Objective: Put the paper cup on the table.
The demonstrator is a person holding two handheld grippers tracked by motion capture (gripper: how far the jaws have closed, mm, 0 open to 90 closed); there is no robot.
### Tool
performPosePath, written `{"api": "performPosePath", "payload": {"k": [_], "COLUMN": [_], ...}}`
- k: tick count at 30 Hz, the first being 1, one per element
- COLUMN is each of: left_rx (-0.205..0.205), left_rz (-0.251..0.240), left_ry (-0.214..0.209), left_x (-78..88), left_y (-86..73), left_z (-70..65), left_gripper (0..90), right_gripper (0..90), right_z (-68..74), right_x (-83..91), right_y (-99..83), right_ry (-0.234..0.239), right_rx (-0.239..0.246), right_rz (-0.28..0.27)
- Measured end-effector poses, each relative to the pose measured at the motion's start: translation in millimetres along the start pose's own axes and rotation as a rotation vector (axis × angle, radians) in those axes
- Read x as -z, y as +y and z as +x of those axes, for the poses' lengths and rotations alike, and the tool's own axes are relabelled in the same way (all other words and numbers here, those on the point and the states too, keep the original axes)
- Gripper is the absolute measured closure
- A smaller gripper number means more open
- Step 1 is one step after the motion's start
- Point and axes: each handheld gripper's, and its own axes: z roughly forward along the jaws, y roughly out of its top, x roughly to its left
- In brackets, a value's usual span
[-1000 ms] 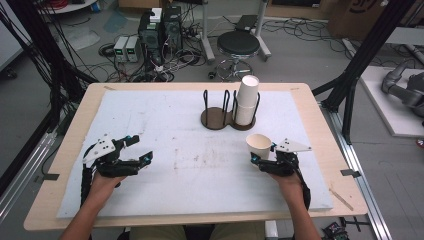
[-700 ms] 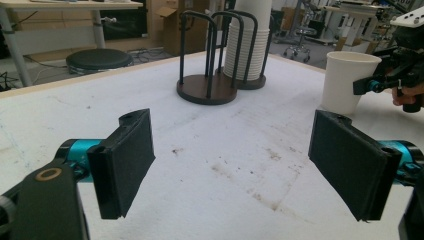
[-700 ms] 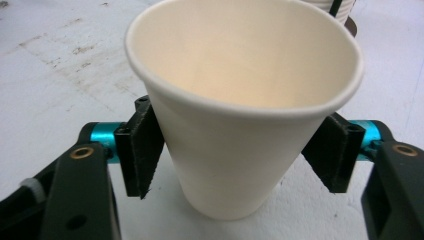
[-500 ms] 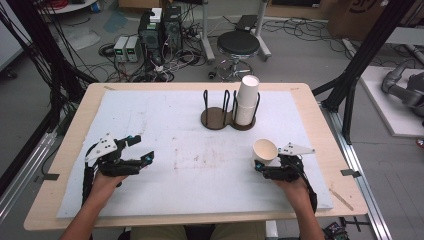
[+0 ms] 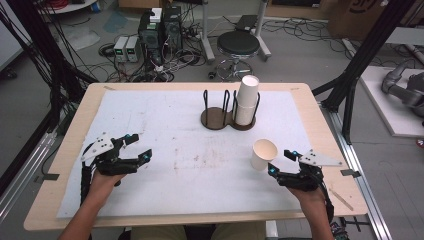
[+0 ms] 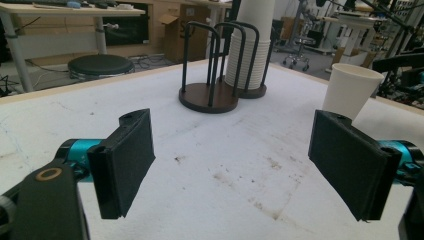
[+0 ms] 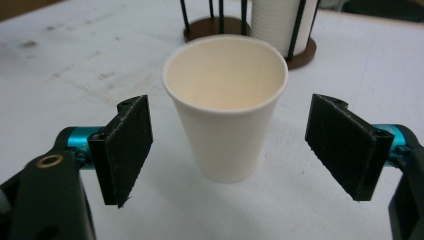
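White tabletop (image 5: 165,120): paper cup (image 5: 263,154) upright, right tool (image 5: 281,163) just opened w/ jaws apart behind it, left tool (image 5: 139,146) apart, empty.

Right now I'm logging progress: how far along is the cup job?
Done: one white paper cup stands upright on the white mat, released. In hand: nothing; the right hand-held gripper has just opened, jaws clear of it. Left: probably more from the white cup stack in the wire holder.

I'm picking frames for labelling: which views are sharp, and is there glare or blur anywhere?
High view: even light, soft detail, no glare on the paper cup. Left gripper view: the cup stack is crisp, edges slightly bent. Right gripper view: cup sharp, the near fingers slightly soft.
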Motion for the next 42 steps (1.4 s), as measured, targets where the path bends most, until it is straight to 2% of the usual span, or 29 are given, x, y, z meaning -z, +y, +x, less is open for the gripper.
{"api": "performPosePath", "payload": {"k": [4,7,12,19,26,42], "left_rx": [0.022,0.016,0.009,-0.019,-0.023,-0.026], "left_rz": [-0.041,-0.053,-0.056,-0.055,-0.063,-0.051], "left_ry": [-0.010,-0.010,0.000,-0.003,-0.006,-0.002], "left_x": [1.4,3.6,8.4,11.4,12.8,8.8], "left_y": [2.2,3.9,4.0,5.8,7.0,6.1], "left_z": [-1.7,-2.9,-4.4,-8.7,-9.8,-9.4], "left_gripper": [18.1,18.1,18.1,18.1,18.1,18.1], "right_gripper": [19.4,19.4,19.4,19.5,19.5,19.5], "right_z": [6.7,10.0,10.7,13.2,17.7,13.1], "right_x": [11.7,15.3,16.9,15.3,17.4,18.1], "right_y": [5.9,6.4,6.5,8.8,10.8,7.2], "right_ry": [-0.011,-0.021,-0.023,-0.022,-0.030,-0.039], "right_rx": [0.011,0.023,0.017,0.037,0.046,0.041], "right_rz": [-0.065,-0.075,-0.072,-0.069,-0.080,-0.076]}}
